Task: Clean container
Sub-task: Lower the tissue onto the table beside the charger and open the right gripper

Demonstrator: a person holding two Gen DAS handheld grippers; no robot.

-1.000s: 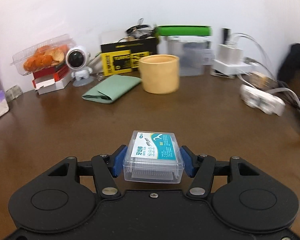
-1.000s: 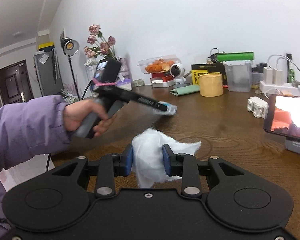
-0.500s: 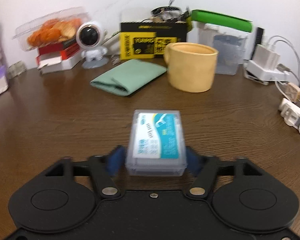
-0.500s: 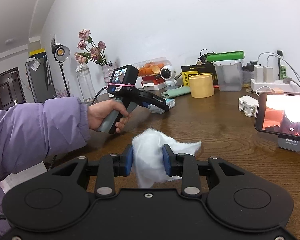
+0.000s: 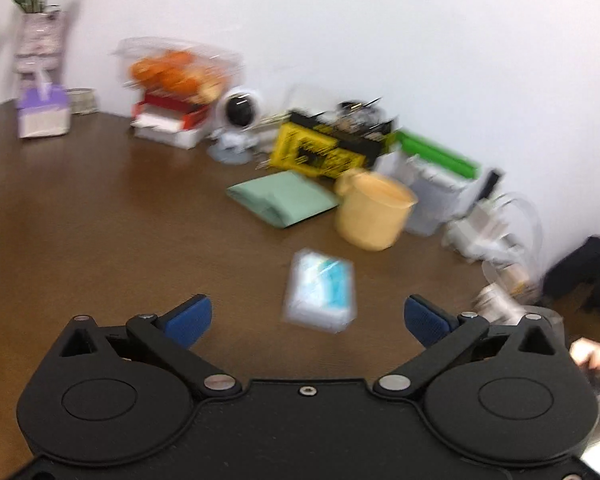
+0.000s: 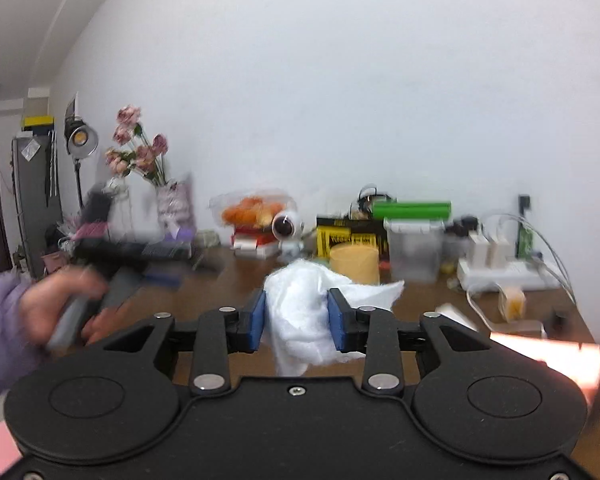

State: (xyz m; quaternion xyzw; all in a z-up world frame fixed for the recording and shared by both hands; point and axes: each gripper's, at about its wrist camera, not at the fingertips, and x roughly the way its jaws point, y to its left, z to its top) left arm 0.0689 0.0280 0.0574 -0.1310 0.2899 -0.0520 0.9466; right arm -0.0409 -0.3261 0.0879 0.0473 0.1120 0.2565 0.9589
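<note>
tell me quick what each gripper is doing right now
Left gripper: open, holding nothing; the small clear box lies on the table.
Right gripper: shut on the white wipe.

The counter [image 5: 100,220] looks like dark brown wood with a low, smooth sheen. The box [image 5: 320,292] on it is clear glossy plastic under a teal and white paper label, blurred. Behind it the cloth [image 5: 282,198] is matt pale green fabric, folded, and the cup [image 5: 374,210] is matt, smooth and yellow. The left tool [image 5: 306,316] is matt black plastic with blue ribbed pads [image 5: 190,320] and bright metal pivots. The right tool [image 6: 296,316] has the same finish and pinches a wad [image 6: 300,312] of soft, fluffy white fibre.
</note>
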